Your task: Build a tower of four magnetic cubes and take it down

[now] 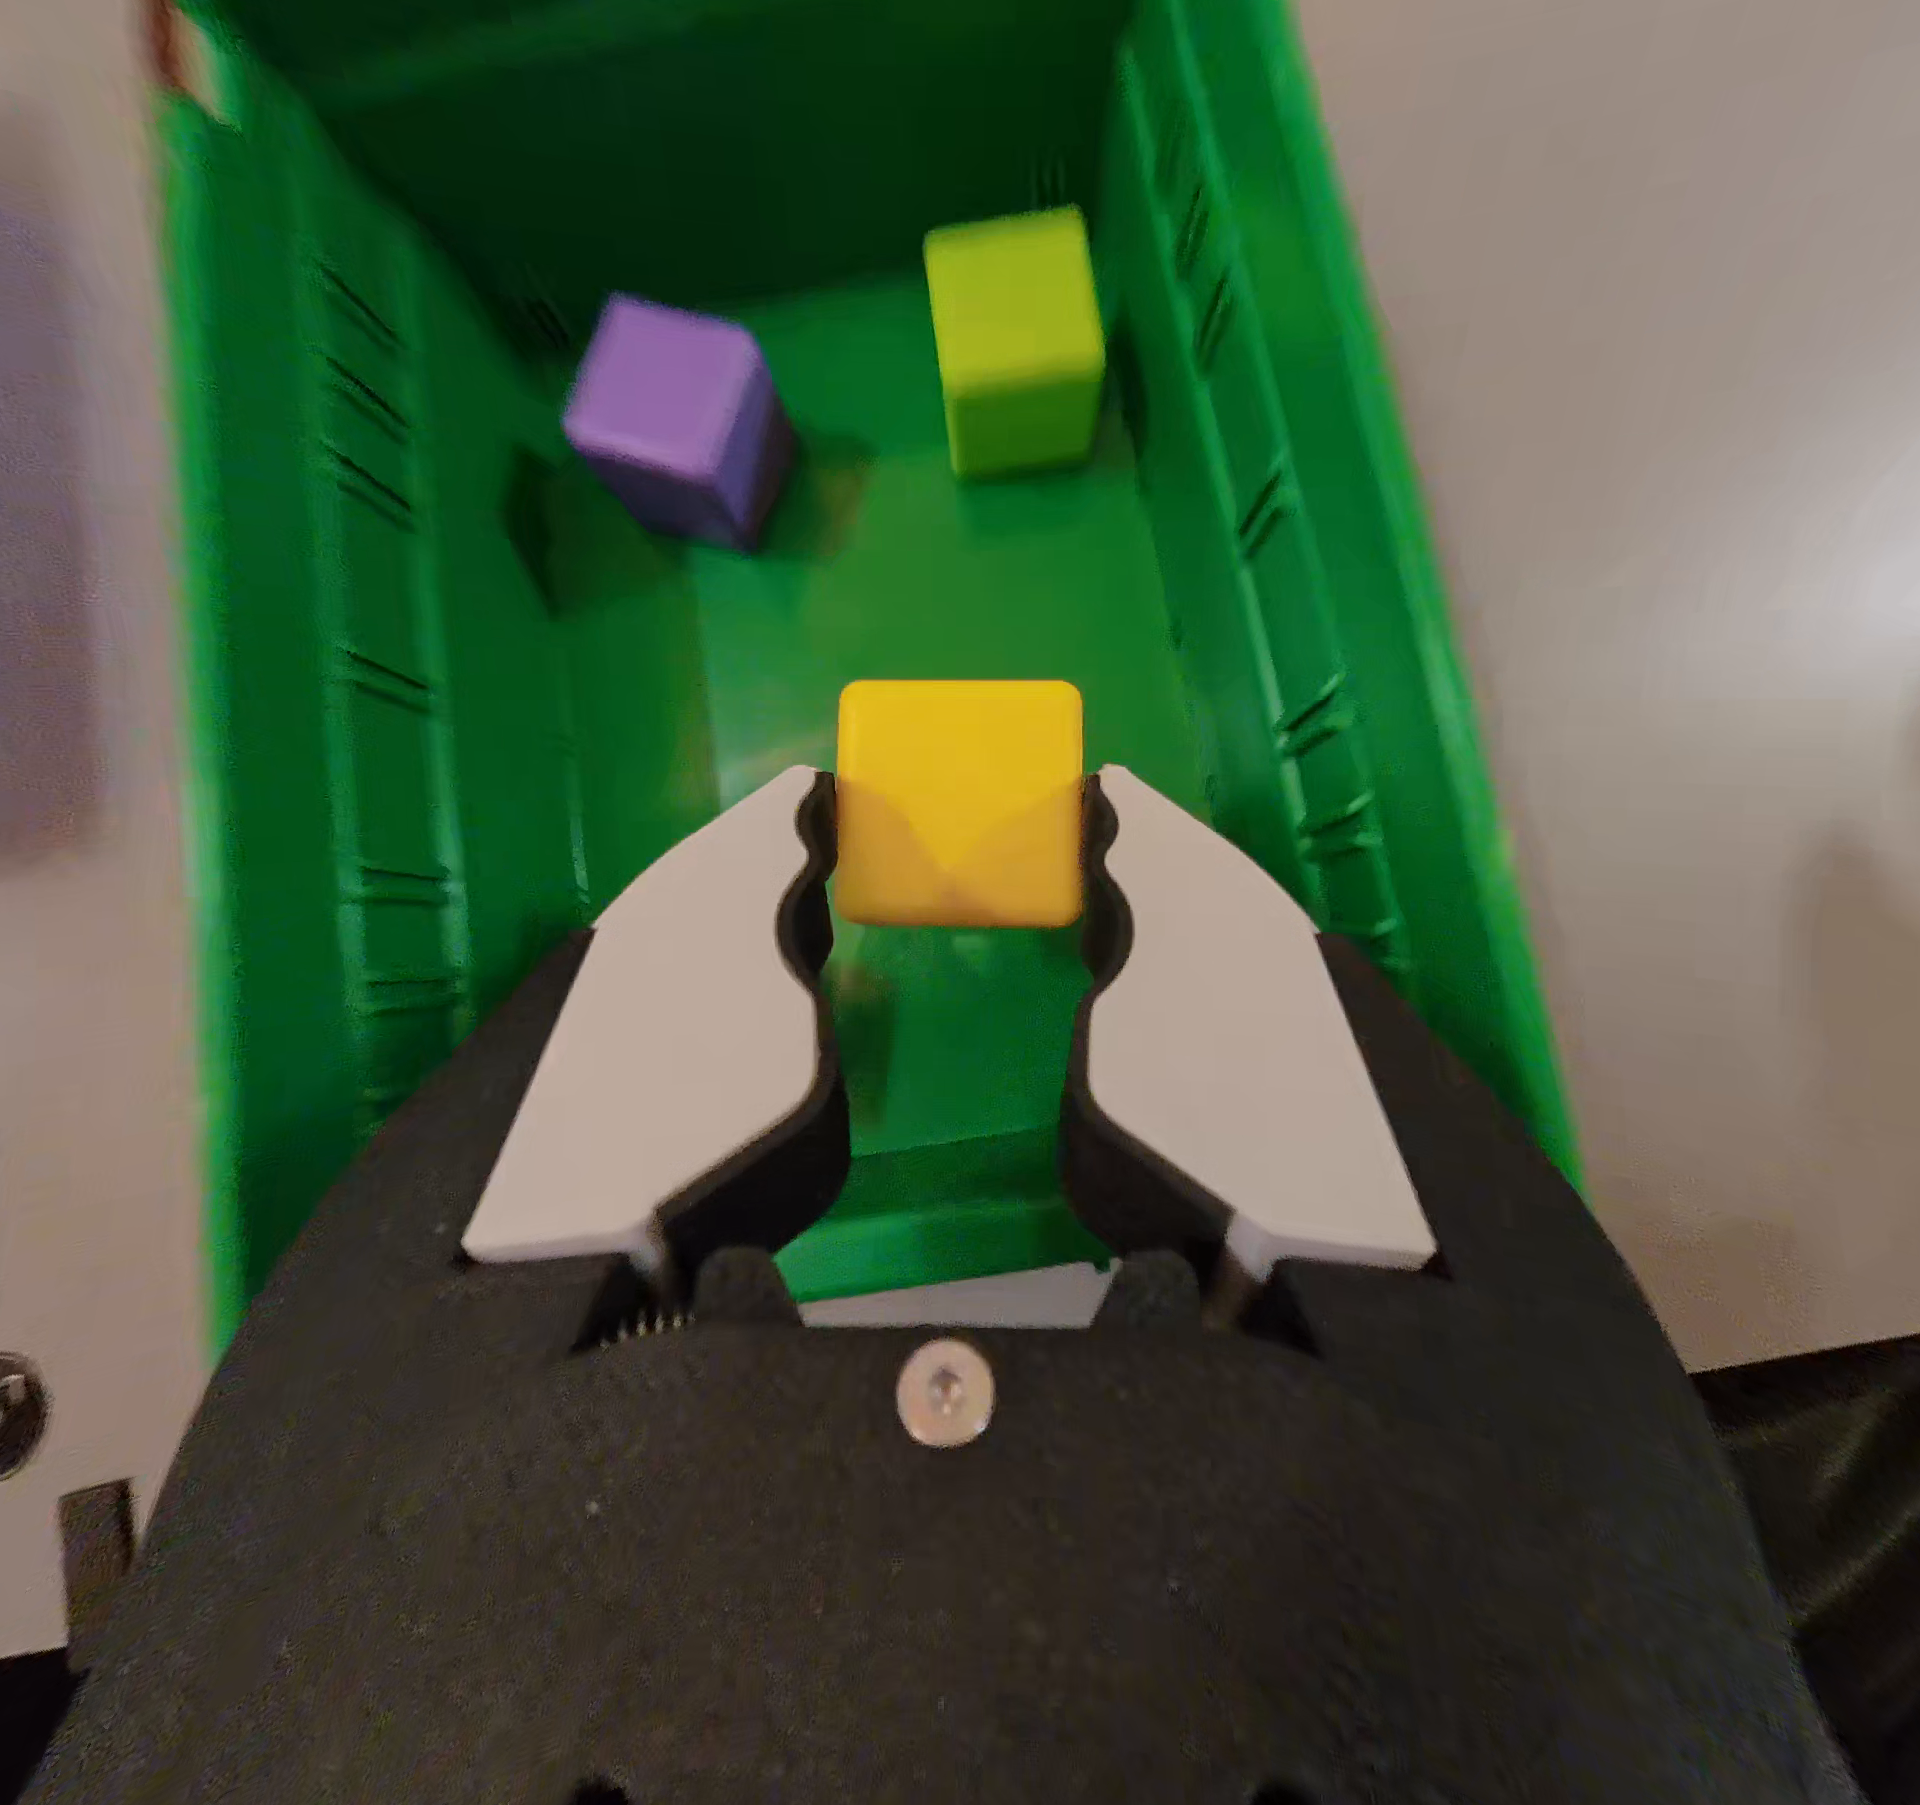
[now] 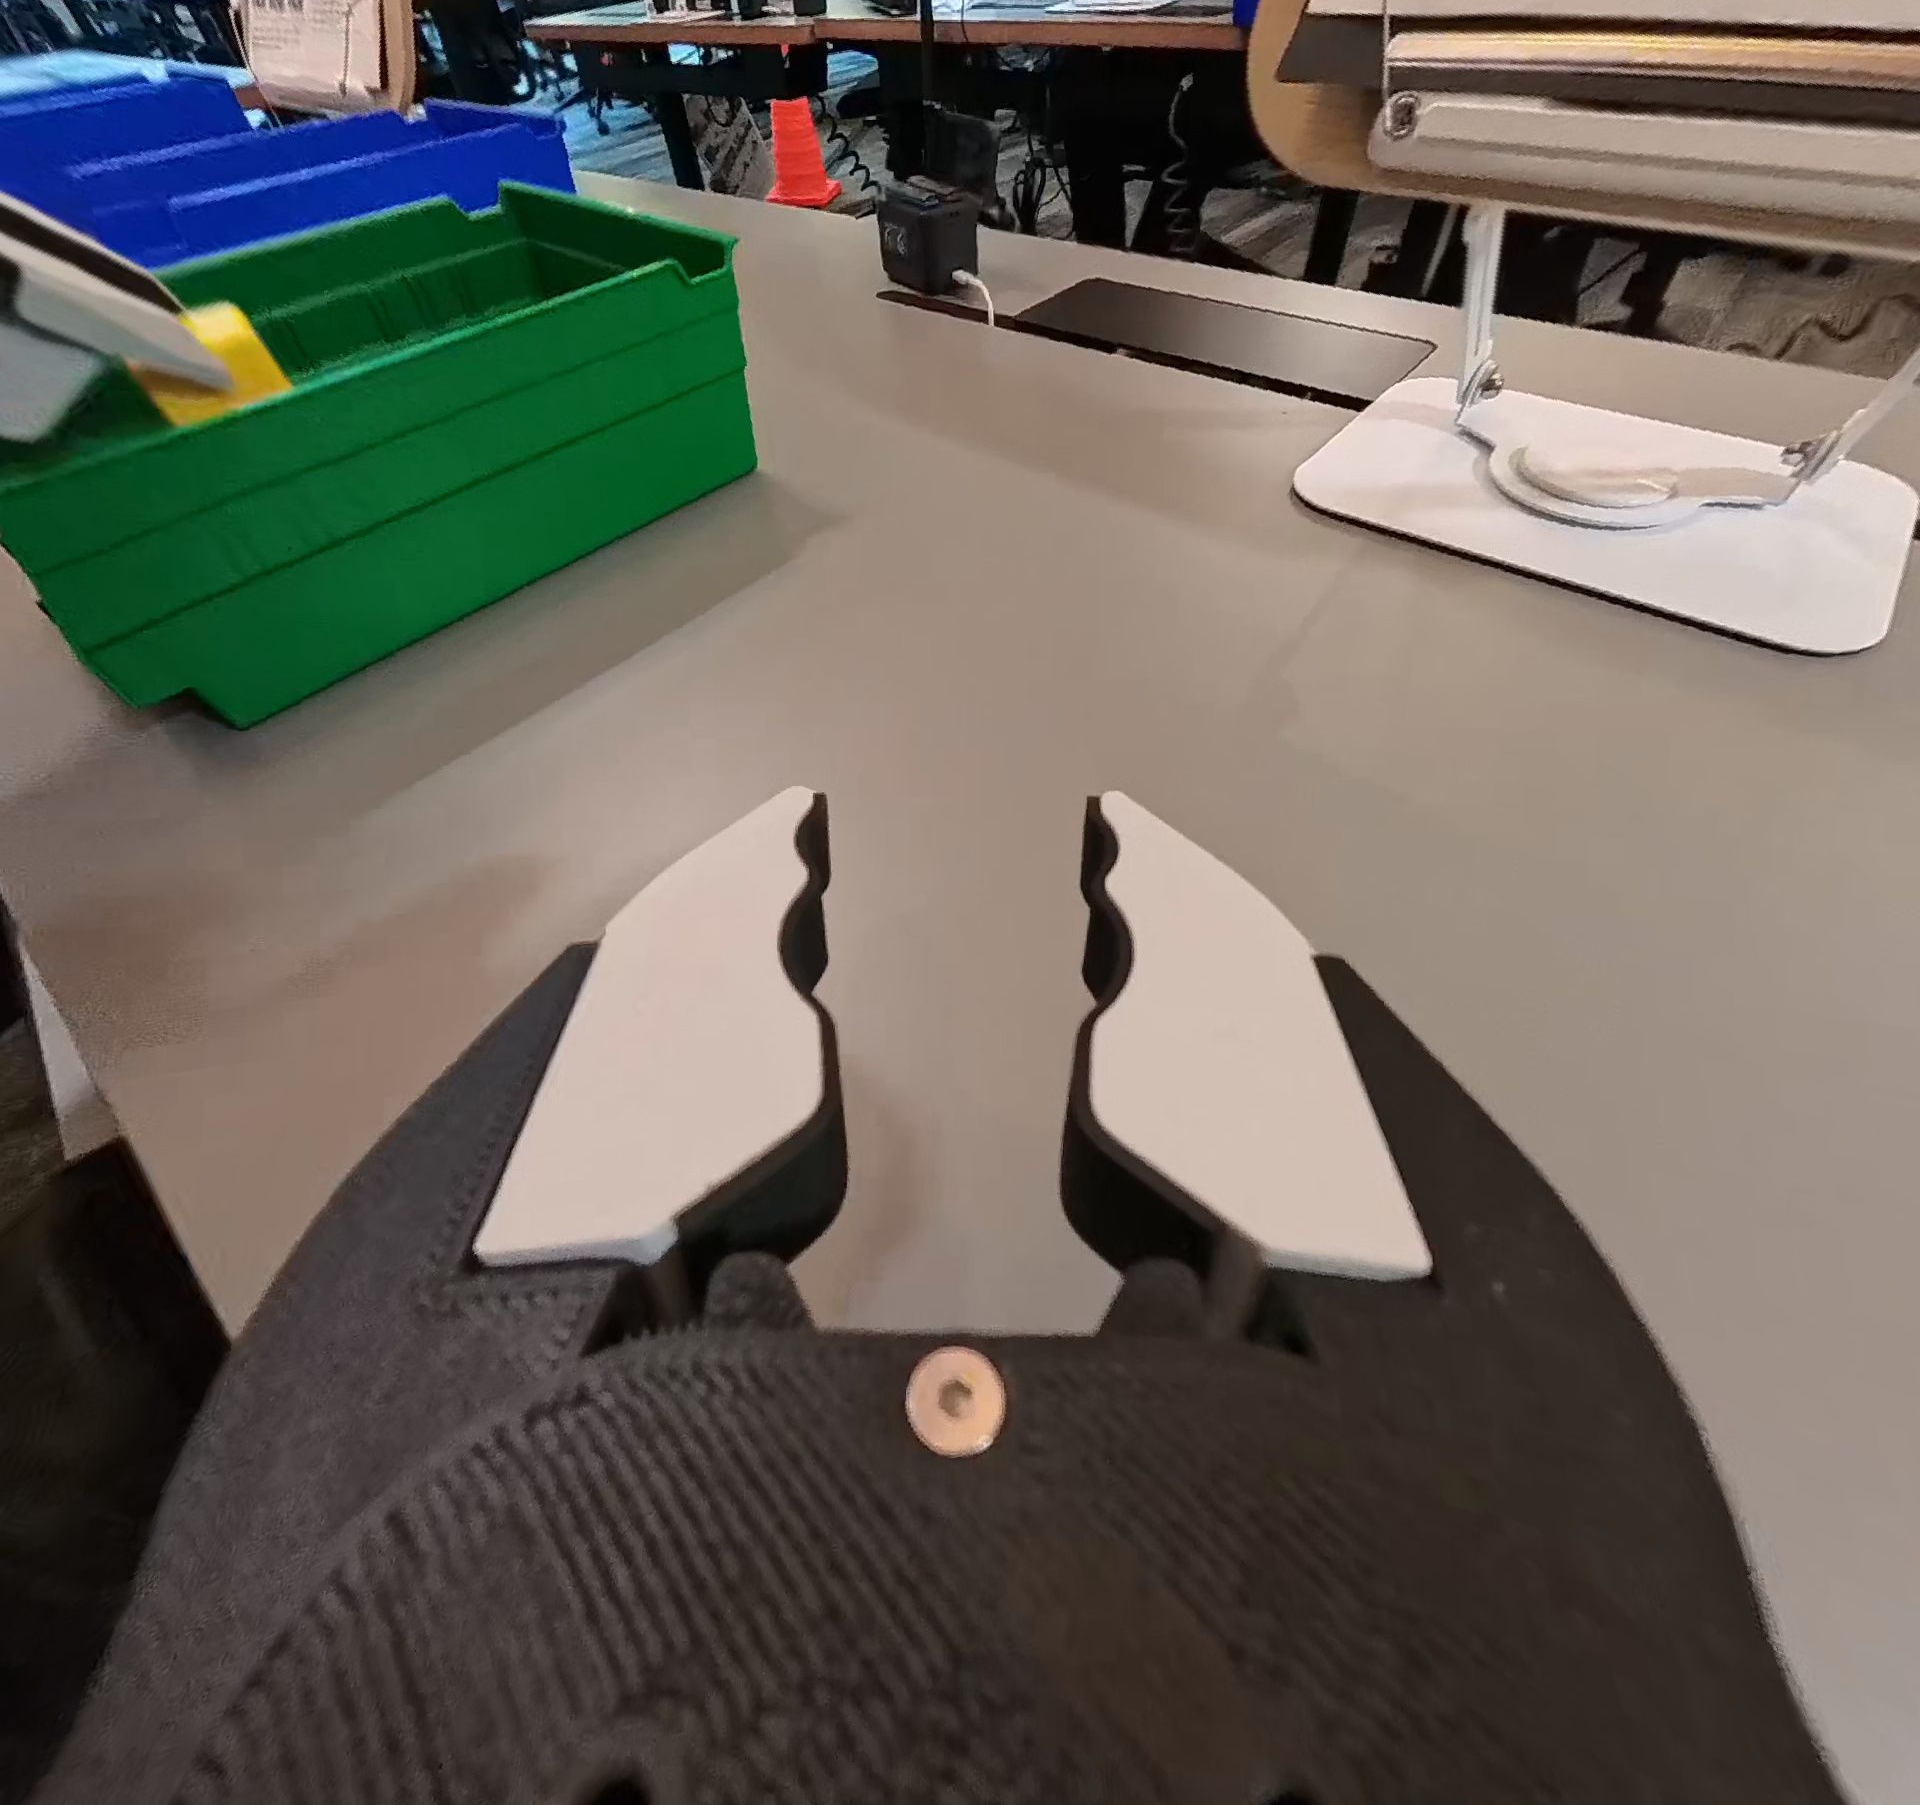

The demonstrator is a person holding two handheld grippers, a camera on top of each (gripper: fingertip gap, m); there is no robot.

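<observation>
Yellow cube (image 1: 958,805) gripped, left tongs (image 1: 958,799) over green bin (image 1: 312,612)

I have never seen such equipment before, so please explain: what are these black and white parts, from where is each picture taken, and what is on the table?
There is no robot here. A person holds two hand tools, each with a two-finger gripper and a camera looking forward along the fingers.

The left wrist view looks down into a green bin. The left gripper is shut on a yellow cube, held over the bin's inside. On the bin floor lie a purple cube and a lime green cube, apart from each other.

The right wrist view looks across a grey table. The right gripper is open and empty, above bare table. To its left stands the same green bin, with the left gripper and yellow cube at its near end. Blue bins stand behind it, and a white stand carrying a clipboard is on the right.
</observation>
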